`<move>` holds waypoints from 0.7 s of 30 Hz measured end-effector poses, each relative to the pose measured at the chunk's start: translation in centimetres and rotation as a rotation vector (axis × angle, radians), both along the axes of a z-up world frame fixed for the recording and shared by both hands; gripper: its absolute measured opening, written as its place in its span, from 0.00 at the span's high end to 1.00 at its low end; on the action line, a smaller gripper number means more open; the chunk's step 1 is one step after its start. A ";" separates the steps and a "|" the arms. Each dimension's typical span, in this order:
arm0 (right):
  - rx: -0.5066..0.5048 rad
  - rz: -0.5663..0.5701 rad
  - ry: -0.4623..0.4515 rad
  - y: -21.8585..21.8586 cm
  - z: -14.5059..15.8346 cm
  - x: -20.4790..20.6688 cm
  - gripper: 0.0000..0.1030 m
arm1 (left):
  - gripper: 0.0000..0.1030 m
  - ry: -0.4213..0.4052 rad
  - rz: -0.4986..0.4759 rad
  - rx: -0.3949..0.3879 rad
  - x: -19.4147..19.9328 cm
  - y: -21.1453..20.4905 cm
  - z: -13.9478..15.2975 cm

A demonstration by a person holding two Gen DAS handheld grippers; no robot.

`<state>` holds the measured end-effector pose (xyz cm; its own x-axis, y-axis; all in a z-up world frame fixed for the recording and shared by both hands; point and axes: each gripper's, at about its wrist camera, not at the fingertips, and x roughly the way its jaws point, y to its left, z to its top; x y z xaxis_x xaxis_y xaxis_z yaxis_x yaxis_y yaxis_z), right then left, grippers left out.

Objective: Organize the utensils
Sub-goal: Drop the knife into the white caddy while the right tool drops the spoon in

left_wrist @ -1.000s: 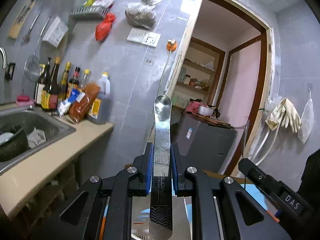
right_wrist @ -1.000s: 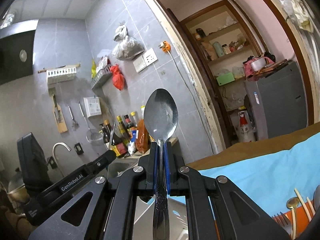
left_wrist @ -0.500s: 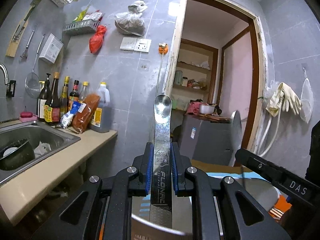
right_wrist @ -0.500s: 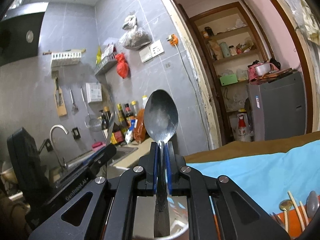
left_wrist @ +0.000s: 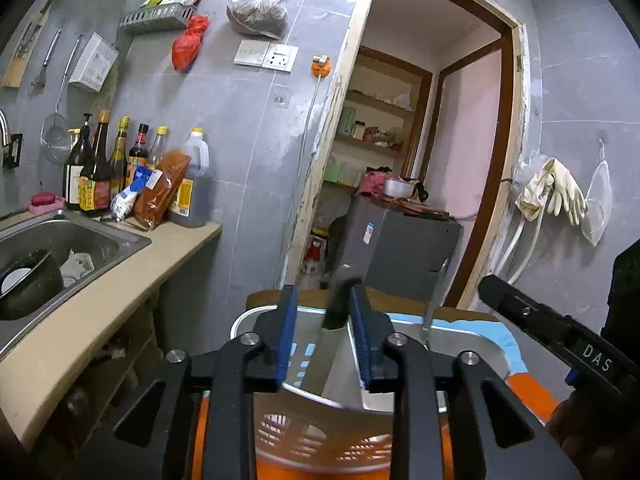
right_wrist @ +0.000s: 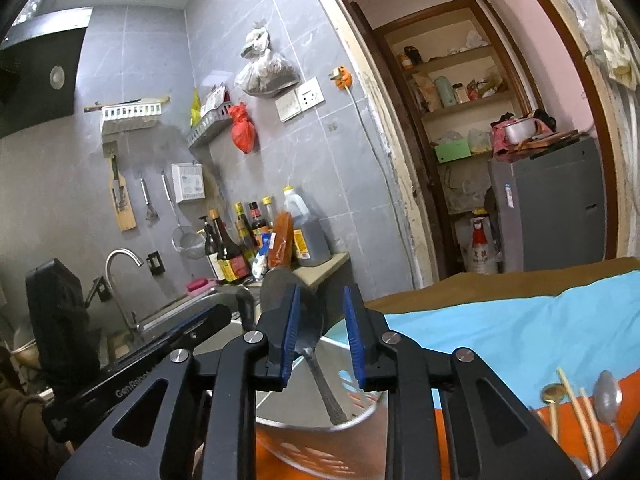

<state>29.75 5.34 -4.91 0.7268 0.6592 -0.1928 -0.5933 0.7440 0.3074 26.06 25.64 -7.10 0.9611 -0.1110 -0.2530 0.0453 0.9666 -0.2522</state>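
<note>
Both my claws were opening: the flat steel spatula-like utensil (left_wrist: 340,304) had dropped, tilted, between my left claw (left_wrist: 323,332) pads into the round steel holder (left_wrist: 460,330), and the steel spoon (right_wrist: 298,320) leaned against my right claw (right_wrist: 320,332). Both deliveries looked done. The holder's rim lay close below; open room was above for lifting.

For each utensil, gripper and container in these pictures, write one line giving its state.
Left gripper: jaws opening, flat spoon loose between them.
Flat spoon: tilted, dropping into metal holder.
Right gripper: jaws opening.
Round spoon: leaning, released.
Metal holder: upright.
</note>
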 end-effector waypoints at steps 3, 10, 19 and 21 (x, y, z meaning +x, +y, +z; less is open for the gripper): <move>-0.004 -0.032 0.004 -1.1 1.0 -0.5 0.72 | 0.60 0.008 0.001 0.004 -0.6 -0.6 1.2; -0.035 -0.149 0.014 -5.1 3.4 -2.1 0.29 | 0.17 0.004 0.002 0.022 -2.0 -3.9 4.7; -0.109 -0.289 -0.026 -12.2 5.8 -5.8 0.00 | 0.07 -0.032 0.018 0.089 -4.6 -11.8 7.4; -0.136 -0.315 -0.034 -13.8 6.1 -6.5 0.00 | 0.07 -0.031 0.025 0.109 -5.0 -13.4 7.4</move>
